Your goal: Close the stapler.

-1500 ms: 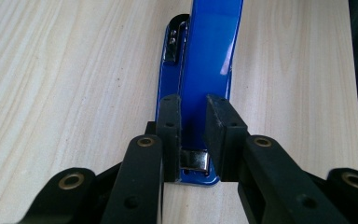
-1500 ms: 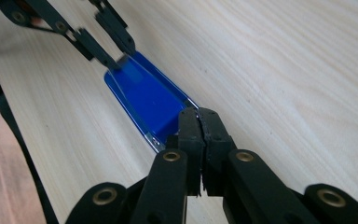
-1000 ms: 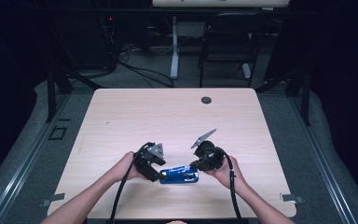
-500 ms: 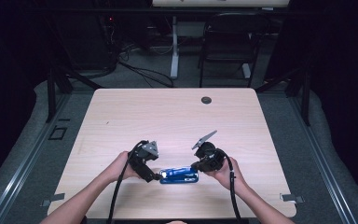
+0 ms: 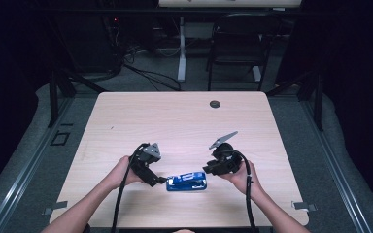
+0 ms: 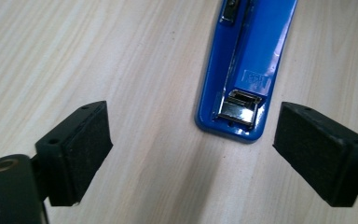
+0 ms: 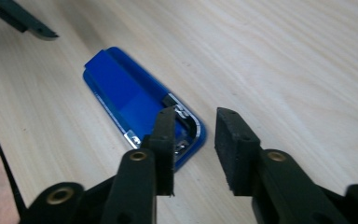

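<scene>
Stapler, glossy blue plastic (image 5: 187,182), flat on pale wooden counter (image 5: 175,121), left hand-held gripper (image 6: 191,154) spread wide beside it, right hand-held gripper (image 7: 193,149) just opening, nothing pinched.

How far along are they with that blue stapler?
The stapler lies flat on the table, apparently set down. Both claws have just been opening: the left claw stands wide around its metal end, the right claw is apart beside the other end. Left: pulling both hands away.

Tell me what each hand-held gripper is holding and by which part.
Nothing is held. The left hand-held gripper stands open short of the blue stapler; the right hand-held gripper has just been opening, nothing between its pads.
</scene>
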The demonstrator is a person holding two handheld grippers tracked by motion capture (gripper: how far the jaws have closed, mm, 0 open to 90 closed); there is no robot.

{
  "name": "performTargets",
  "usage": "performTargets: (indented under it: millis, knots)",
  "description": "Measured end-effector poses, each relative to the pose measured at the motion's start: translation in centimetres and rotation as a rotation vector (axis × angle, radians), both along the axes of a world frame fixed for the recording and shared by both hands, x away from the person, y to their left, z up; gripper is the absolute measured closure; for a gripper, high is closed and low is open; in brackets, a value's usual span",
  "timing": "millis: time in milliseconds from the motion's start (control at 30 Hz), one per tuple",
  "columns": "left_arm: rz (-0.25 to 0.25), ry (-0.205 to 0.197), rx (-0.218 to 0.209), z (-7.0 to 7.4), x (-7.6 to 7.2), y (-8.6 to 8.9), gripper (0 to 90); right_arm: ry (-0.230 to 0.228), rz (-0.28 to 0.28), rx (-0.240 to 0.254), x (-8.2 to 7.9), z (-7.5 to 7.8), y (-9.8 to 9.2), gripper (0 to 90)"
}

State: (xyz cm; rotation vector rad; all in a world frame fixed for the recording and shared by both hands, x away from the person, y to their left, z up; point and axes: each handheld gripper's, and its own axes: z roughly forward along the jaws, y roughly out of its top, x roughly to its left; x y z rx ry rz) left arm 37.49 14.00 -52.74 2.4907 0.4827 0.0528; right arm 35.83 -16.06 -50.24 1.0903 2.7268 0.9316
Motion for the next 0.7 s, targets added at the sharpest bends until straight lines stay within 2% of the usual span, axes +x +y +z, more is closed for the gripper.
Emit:
performTargets:
  millis: [133,333,533,600,633,700]
  knots:
    - [0.037,-0.011,-0.015,0.2,0.4,0.7,6.4,-0.032,-0.042,-0.025,0.5,0.4,-1.3,40.0]
    - [0.098,-0.021,-0.024,0.2,1.2,2.1,1.8,-0.077,-0.102,-0.044,1.2,1.0,-3.8,22.3]
    - [0.181,-0.013,-0.023,-0.5,2.4,3.8,0.1,-0.054,-0.172,-0.055,2.0,0.7,-6.8,11.7]
    - [0.213,-0.016,-0.016,-0.8,2.8,4.4,0.1,-0.045,-0.197,-0.069,2.4,0.3,-7.7,1.3]
    - [0.224,-0.016,-0.012,-1.0,3.0,4.6,0.0,-0.025,-0.208,-0.078,2.6,0.1,-8.2,0.0]
    - [0.252,-0.008,0.006,-1.6,3.6,5.3,0.0,-0.019,-0.231,-0.069,2.9,-0.4,-9.3,0.0]
